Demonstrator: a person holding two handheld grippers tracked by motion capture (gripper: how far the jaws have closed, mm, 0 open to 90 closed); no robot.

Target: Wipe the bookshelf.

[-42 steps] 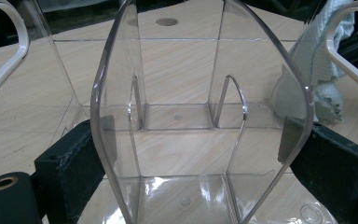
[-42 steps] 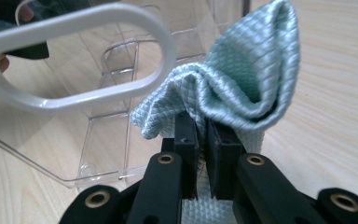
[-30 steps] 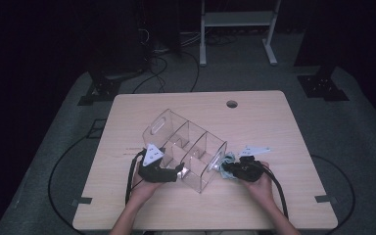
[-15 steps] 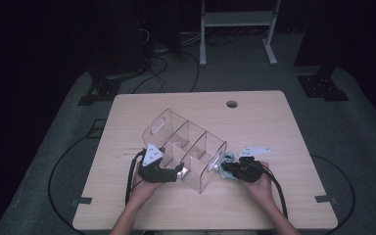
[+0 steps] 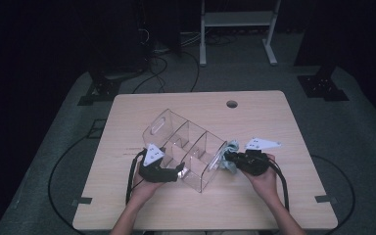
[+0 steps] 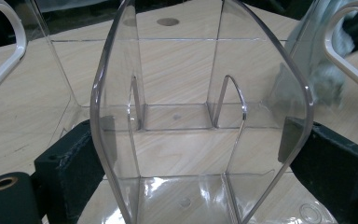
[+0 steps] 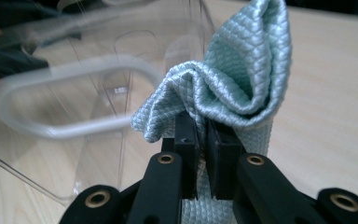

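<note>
we see a clear plastic organizer (image 5: 186, 147) with inner dividers sitting at an angle near the middle of the wooden worktop (image 5: 274, 205), its long axis running from far left to near right in the high view. oval handle cutouts show in both end walls.

our left gripper (image 5: 178, 171) comes in from the near left and clamps the organizer's near long wall. in the left gripper view the two black pads (image 6: 70, 163) press on either side of the curved clear wall (image 6: 200, 116), jaws fairly wide apart with that wall between them. through the plastic we see two divider fins and the wood grain below.

our right gripper (image 5: 227, 159) sits just beside the organizer's right end wall, held in the right hand (image 5: 264, 181). its jaws are nearly closed, pinching a pale mint cloth (image 7: 233, 79) with a quilted diamond weave. in the right gripper view the cloth bunches up above the pads (image 7: 186, 140) in a folded peak, with a strip hanging down between the jaws. the white-edged handle cutout (image 7: 74, 98) of the end wall lies just to the left of the cloth, blurred.

in the high view the cloth (image 5: 231, 149) shows as a small pale bundle against the outside of the right end wall; we cannot tell whether it touches the plastic. a round cable hole (image 5: 232, 104) sits at the worktop's far edge.
</note>
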